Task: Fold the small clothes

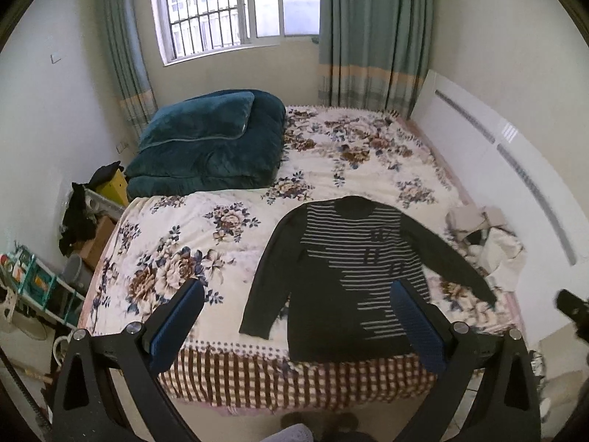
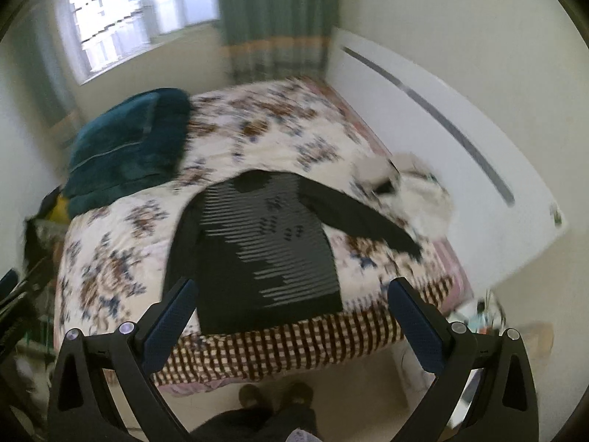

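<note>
Black striped sweater lies flat on floral bed, hem at edge. Left gripper & right gripper both wide, empty. Risk: pinching bedsheet w/ hem, or sweater sliding off.

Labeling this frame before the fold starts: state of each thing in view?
striped sweater: spread flat on the bed, sleeves out, unfolded
left gripper: jaws open, empty, above the bed edge
right gripper: jaws open, empty
teal quilt: folded, stacked at the far corner
light clothes pile: crumpled, by the headboard
curtains: drawn back
</note>
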A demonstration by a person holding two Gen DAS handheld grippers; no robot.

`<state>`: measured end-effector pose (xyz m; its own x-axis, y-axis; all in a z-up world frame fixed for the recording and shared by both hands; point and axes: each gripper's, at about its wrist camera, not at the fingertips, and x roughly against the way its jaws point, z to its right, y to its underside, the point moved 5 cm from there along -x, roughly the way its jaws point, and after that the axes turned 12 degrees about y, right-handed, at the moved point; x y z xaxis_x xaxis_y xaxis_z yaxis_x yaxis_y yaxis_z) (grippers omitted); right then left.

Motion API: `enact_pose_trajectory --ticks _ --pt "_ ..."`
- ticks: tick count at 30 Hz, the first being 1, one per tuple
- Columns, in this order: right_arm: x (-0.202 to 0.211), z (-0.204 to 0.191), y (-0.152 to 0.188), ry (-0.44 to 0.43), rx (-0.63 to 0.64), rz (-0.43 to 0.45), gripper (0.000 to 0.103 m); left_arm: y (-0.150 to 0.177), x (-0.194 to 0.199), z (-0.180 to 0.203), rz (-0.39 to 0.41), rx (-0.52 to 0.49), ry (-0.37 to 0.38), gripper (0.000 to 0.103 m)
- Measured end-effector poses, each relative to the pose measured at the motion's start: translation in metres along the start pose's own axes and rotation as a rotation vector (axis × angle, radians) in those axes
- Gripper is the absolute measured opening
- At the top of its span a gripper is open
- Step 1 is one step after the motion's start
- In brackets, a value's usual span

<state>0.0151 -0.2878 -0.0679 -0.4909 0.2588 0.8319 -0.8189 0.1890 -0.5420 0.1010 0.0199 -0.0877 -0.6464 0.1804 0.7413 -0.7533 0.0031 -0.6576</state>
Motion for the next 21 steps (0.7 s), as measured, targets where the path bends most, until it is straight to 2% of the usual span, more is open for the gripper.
enact_pose_trajectory --ticks 4,8,10,12,16,19,21 --pt "-0.081 0.044 0.003 0.105 -0.138 -0.08 0.103 0.001 -0.079 -0.001 -0.062 -0.022 -0.051 0.103" --pt "-0.183 0.103 0.017 0.205 -0.252 -0.175 0.103 0.008 -0.151 0.0 -0.133 -0.027 -0.119 0.103" --pt "-0.237 0.13 0.021 0.239 -0.278 -0.235 0.099 0.012 -0.195 0.004 -0.176 -0.016 -0.159 0.103" --pt "-0.298 0.16 0.024 0.225 -0.312 -0.276 0.091 0.015 -0.23 0.008 -0.209 -0.007 -0.185 0.103" --pt "-0.429 0.223 0.033 0.191 -0.438 -0.377 0.091 0.033 -0.319 0.021 -0.3 0.012 -0.228 0.103" --pt "-0.527 0.273 0.042 0.169 -0.596 -0.43 0.091 0.054 -0.389 0.031 -0.379 0.021 -0.221 0.103" --pt "-0.578 0.294 0.049 0.171 -0.689 -0.461 0.091 0.066 -0.43 0.035 -0.422 0.022 -0.219 0.103"
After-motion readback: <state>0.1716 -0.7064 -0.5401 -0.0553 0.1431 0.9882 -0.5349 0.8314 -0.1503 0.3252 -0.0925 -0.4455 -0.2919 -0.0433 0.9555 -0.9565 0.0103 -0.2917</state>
